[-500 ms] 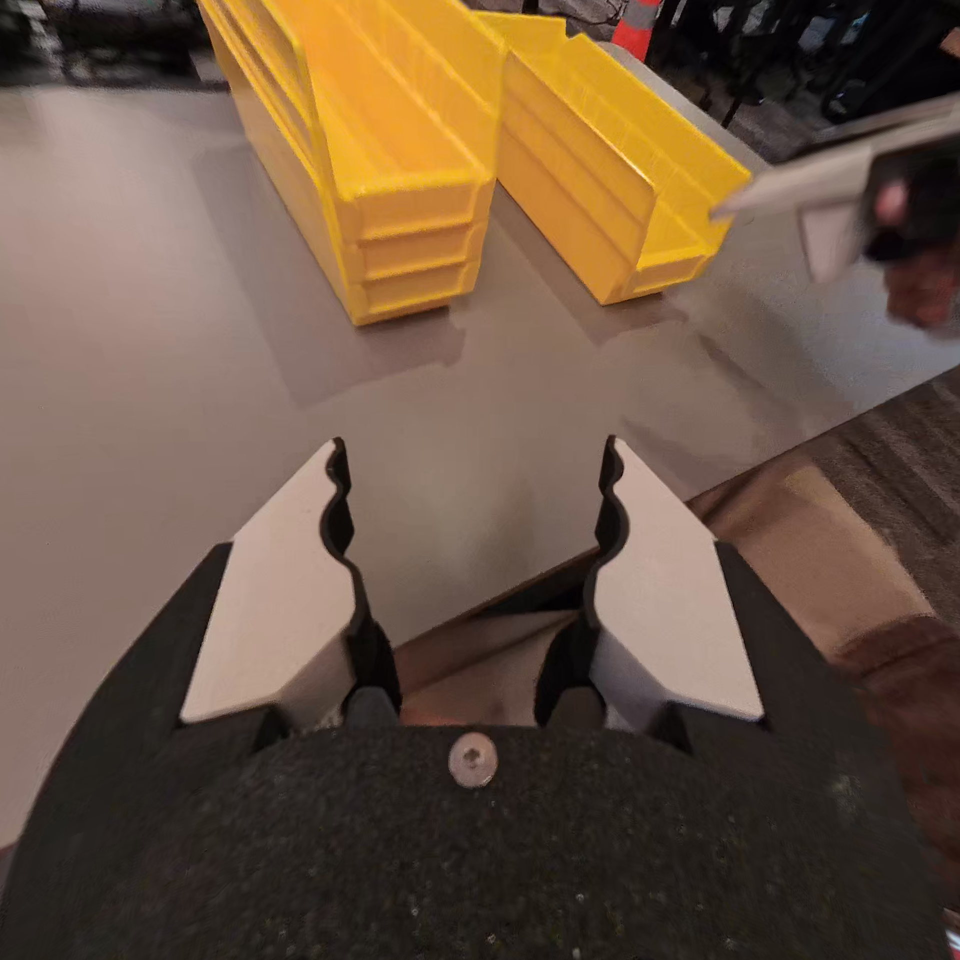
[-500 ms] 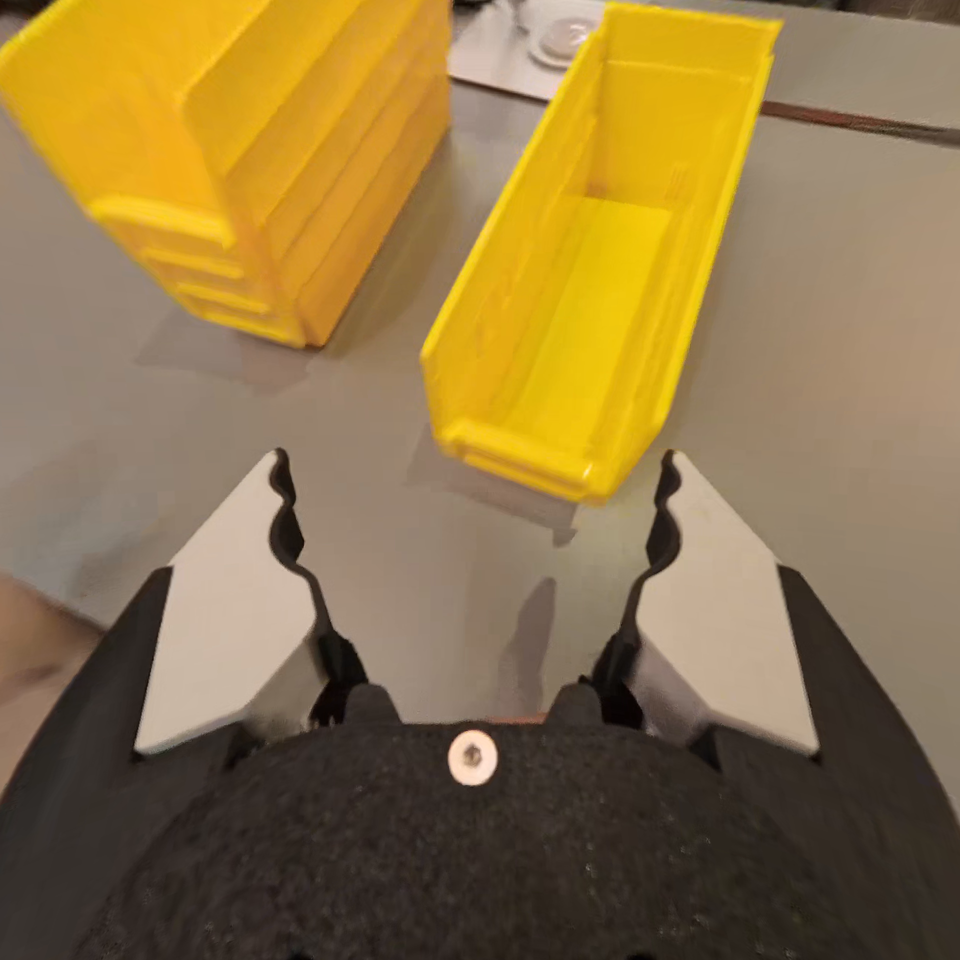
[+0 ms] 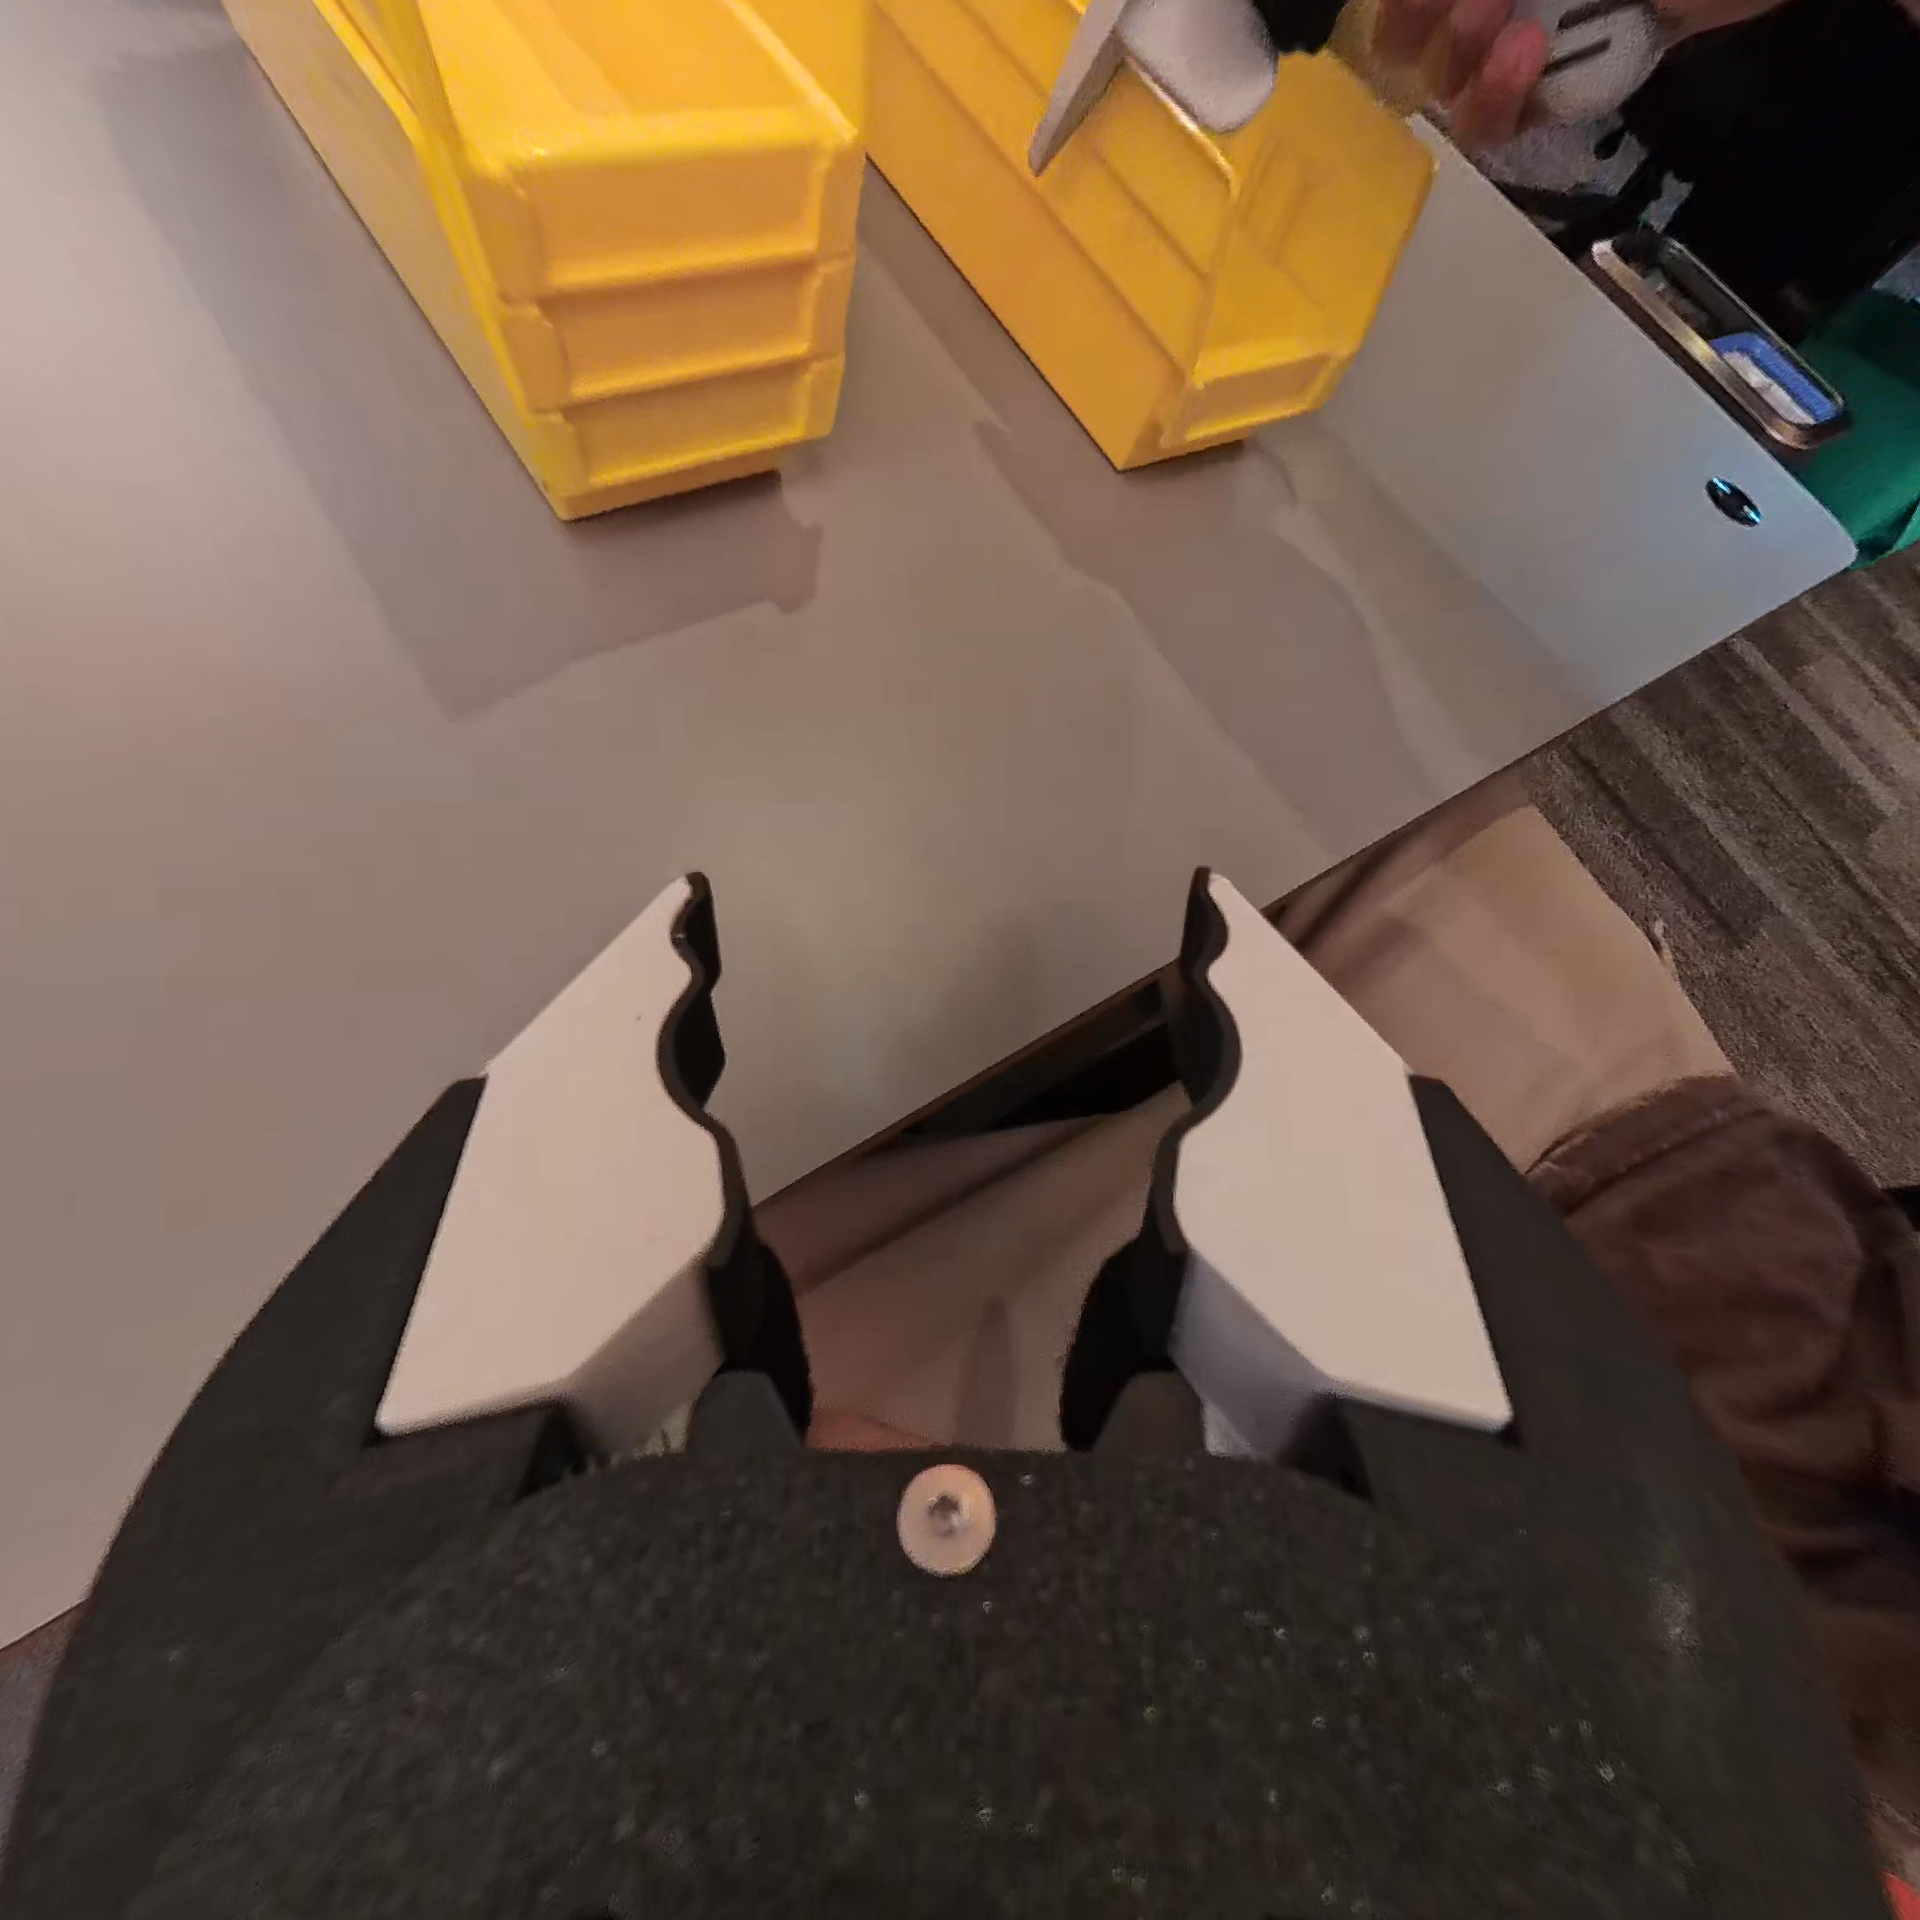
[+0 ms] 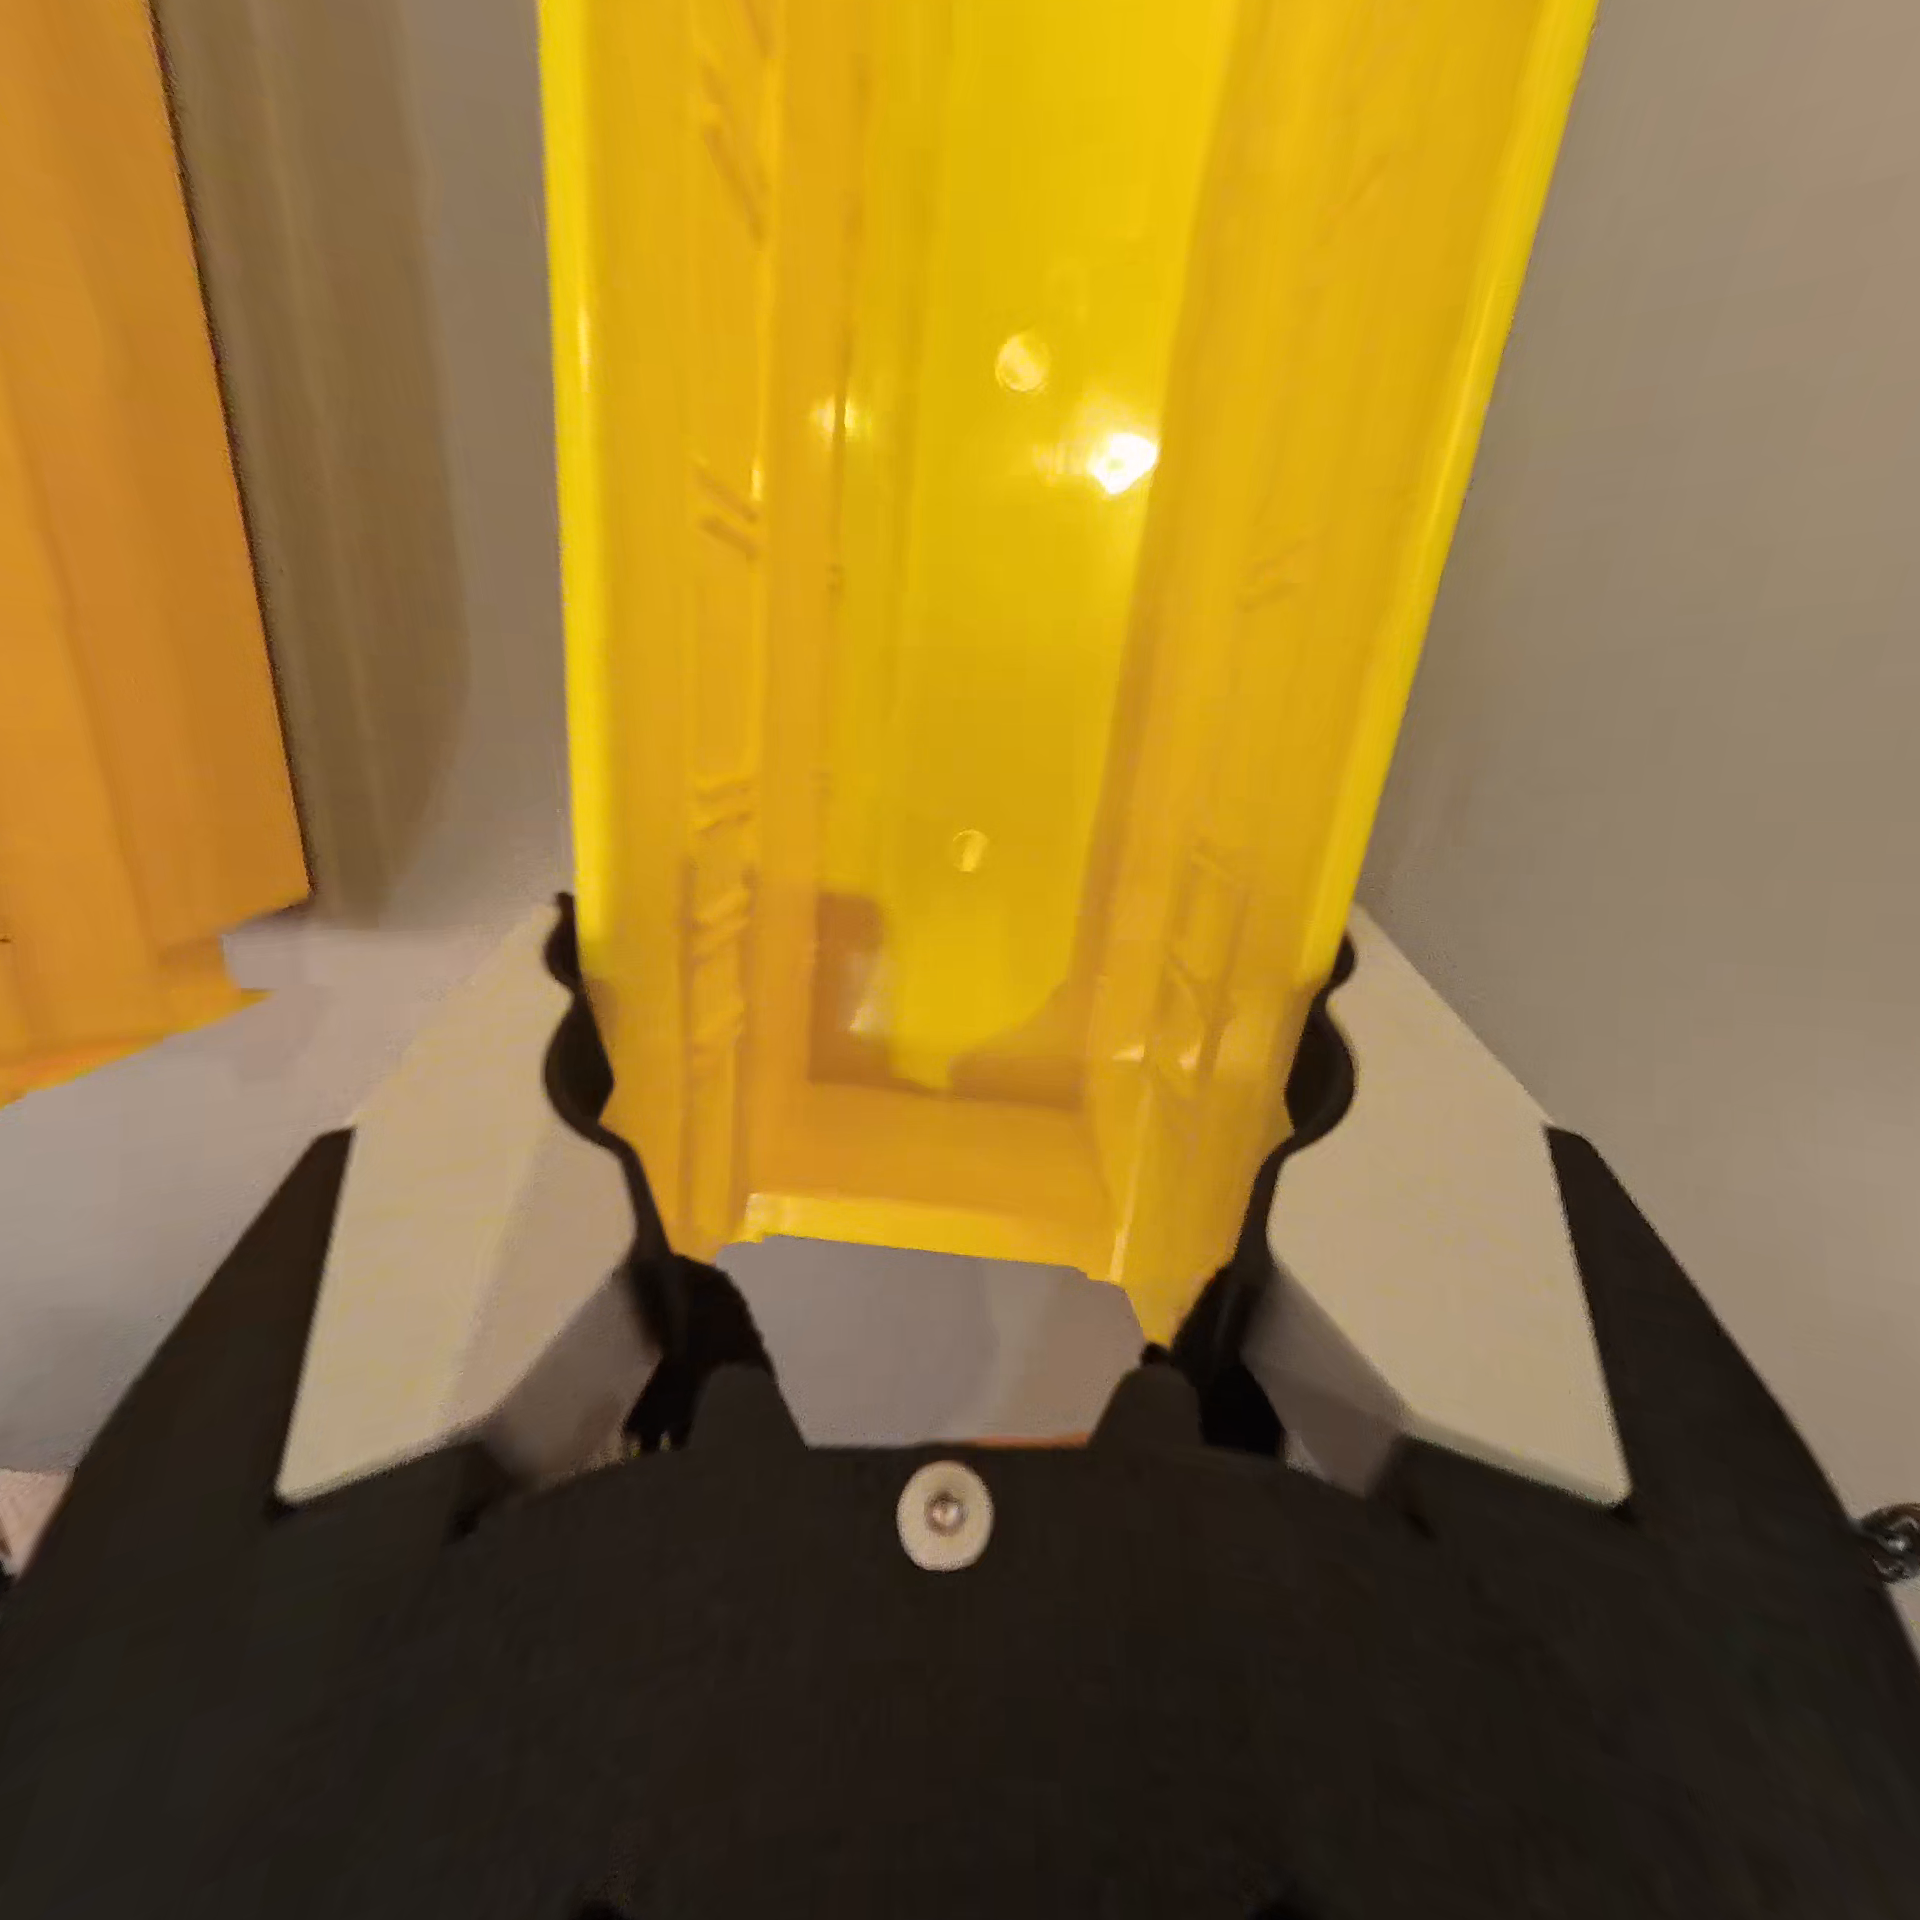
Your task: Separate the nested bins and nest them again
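A stack of three nested yellow bins (image 3: 665, 312) stands on the grey table (image 3: 312, 779); its side also shows in the right wrist view (image 4: 114, 520). A single yellow bin (image 3: 1195, 291) stands to the right of the stack, apart from it. My right gripper (image 4: 956, 935) is open wide and straddles the near end of the single bin (image 4: 987, 520), one finger along each outer wall. It shows blurred over that bin in the left wrist view (image 3: 1143, 62). My left gripper (image 3: 951, 904) is open and empty above the table's front edge.
The table's right edge carries a metal-rimmed slot (image 3: 1714, 343) and a small round fitting (image 3: 1733, 501). A person's beige trouser leg (image 3: 1455, 987) and brown sleeve (image 3: 1714, 1299) lie below the front edge. Striped carpet (image 3: 1766, 790) is to the right.
My right gripper has moved forward and down onto the single bin's near end, its jaws now around the walls. My left gripper has shifted slightly closer to the bins and stays open.
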Available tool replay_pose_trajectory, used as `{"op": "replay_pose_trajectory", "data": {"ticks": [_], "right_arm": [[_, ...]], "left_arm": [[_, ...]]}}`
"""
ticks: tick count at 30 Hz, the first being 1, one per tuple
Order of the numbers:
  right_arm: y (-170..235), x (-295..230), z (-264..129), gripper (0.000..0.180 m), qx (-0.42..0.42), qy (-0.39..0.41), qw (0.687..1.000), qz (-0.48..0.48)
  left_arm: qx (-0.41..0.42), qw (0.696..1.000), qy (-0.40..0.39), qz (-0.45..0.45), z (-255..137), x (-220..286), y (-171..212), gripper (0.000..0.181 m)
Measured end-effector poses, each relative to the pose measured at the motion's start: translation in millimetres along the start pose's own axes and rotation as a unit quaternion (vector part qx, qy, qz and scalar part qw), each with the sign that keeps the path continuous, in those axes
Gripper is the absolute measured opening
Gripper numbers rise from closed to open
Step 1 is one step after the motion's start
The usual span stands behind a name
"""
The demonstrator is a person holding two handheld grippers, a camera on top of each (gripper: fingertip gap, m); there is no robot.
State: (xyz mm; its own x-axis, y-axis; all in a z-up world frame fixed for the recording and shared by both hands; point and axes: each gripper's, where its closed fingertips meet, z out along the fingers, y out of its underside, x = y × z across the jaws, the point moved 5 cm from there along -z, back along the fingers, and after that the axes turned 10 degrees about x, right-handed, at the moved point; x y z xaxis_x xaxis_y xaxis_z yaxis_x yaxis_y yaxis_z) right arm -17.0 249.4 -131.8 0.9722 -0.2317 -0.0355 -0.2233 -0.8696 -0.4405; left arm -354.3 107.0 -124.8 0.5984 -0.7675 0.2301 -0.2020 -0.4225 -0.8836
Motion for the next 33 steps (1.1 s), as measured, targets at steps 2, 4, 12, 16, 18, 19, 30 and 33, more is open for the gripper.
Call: {"op": "replay_pose_trajectory", "data": {"ticks": [2, 4, 12, 16, 18, 19, 30, 33], "right_arm": [[-2.4, -1.6, -1.6, 0.120, 0.003, -0.002, 1.000, 0.006], [-5.4, 0.6, -3.4, 0.108, 0.020, -0.009, 1.000, 0.023], [-11.8, 11.7, -31.5, 0.095, 0.059, -0.027, 0.996, 0.064], [-30.7, 1.8, -59.9, 0.098, 0.080, -0.030, 0.995, 0.053], [-46.4, -12.1, -76.9, 0.098, 0.097, -0.035, 0.994, 0.044], [-55.3, -21.8, -86.0, 0.098, 0.107, -0.039, 0.993, 0.038], [-123.0, -165.1, -149.5, 0.101, 0.132, -0.103, 0.986, -0.023], [-120.6, -183.3, -135.9, 0.101, 0.109, -0.100, 0.989, -0.022]], "left_arm": [[-0.001, 1.000, 0.002, -0.001, -0.3, 0.6, 0.3, 0.087], [0.002, 1.000, 0.003, -0.004, -0.9, 0.8, -0.5, 0.085], [-0.001, 1.000, 0.004, -0.012, -1.4, 1.4, -0.1, 0.082], [-0.006, 1.000, 0.004, -0.009, -0.4, 3.2, 0.8, 0.081], [-0.006, 1.000, 0.006, -0.011, -0.1, 4.2, 0.6, 0.081], [-0.006, 1.000, 0.006, -0.011, 0.0, 4.4, 0.5, 0.080], [-0.006, 1.000, 0.001, -0.007, -0.7, 2.7, 0.5, 0.079], [-0.003, 1.000, 0.002, -0.007, -1.8, 3.8, -0.4, 0.079]]}}
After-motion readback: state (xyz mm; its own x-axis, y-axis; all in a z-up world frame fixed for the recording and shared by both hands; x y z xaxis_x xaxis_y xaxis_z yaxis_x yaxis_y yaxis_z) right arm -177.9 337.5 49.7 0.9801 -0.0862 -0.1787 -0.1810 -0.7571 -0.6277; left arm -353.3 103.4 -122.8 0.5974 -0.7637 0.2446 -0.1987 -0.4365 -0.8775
